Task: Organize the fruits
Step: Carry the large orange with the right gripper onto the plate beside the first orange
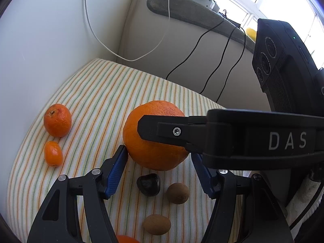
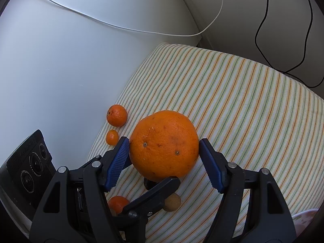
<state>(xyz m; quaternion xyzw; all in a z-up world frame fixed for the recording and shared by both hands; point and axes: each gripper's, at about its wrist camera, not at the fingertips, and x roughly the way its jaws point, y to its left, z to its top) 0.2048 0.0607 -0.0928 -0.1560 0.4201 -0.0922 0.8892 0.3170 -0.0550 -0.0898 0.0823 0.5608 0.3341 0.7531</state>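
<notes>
two views disagree on what they reveal. the left wrist view alone shows a dark lump (image 1: 148, 184) and two brown round fruits (image 1: 177, 193) on the near side of the large orange (image 1: 154, 156), plus a window at the top right. the right wrist view alone shows the orange's whole top face.

the large orange sits on the striped cloth (image 1: 101, 93), between both pairs of pads. the right gripper (image 2: 164, 143) is clenched on it, a blue pad against each flank. the left gripper (image 1: 159, 151) has one pad tip at the orange's side. its other pad is hidden behind the right gripper's finger, so its grip cannot be told.

the orange is near round, with no clear long axis. two dark pits on its skin face the right camera. a mandarin (image 1: 57, 120) and a small oval kumquat (image 1: 53, 153) lie well apart to the left, the kumquat's long axis pointing roughly at the mandarin.
</notes>
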